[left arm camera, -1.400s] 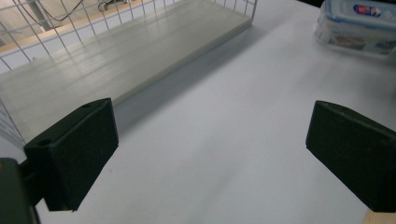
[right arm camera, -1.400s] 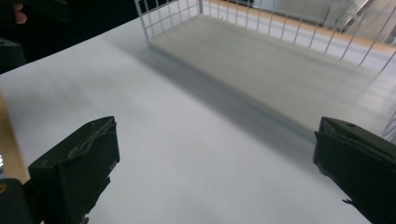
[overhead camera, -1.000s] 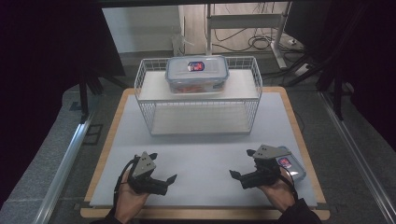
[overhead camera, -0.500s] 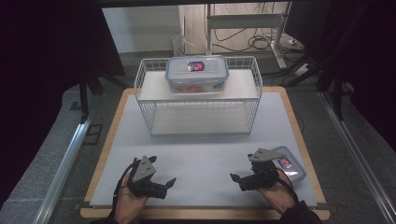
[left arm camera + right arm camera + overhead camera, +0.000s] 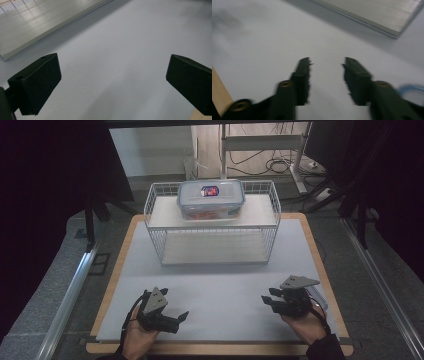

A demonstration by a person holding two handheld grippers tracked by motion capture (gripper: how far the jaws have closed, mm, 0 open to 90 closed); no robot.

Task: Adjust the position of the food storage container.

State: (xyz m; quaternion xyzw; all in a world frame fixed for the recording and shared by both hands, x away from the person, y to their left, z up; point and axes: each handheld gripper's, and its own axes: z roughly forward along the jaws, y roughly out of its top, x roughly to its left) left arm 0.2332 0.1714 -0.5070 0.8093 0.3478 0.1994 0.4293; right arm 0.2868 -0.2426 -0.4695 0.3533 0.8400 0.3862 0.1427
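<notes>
The lidded food box (image 5: 211, 199) sits at the upper middle of the high view, on the top shelf of a white wire rack (image 5: 212, 245) that stands at the far end of the counter (image 5: 220, 285); orange contents show faintly through its clear wall, and a red and blue label marks its lid. Nothing touches it, and both pairs of tongs are well apart from it at the bottom of the frame. What has changed is at the lower right: the right tongs (image 5: 267, 300) stood wide apart a second ago and have just been closing, so they now leave only a narrow gap, and the blurred right gripper view shows bare counter between the jaws, nothing gripped. A pale flat thing (image 5: 320, 297) with a bluish rim lies just beside that hand; I cannot tell what it is. At the lower left the left tongs (image 5: 177, 317) remain where they were, spread wide over empty counter, as the left gripper view confirms. I judge the closing to be an empty squeeze rather than a grasp, so the work on the box has not begun; the reach up the frame to the rack is probably what comes first.
</notes>
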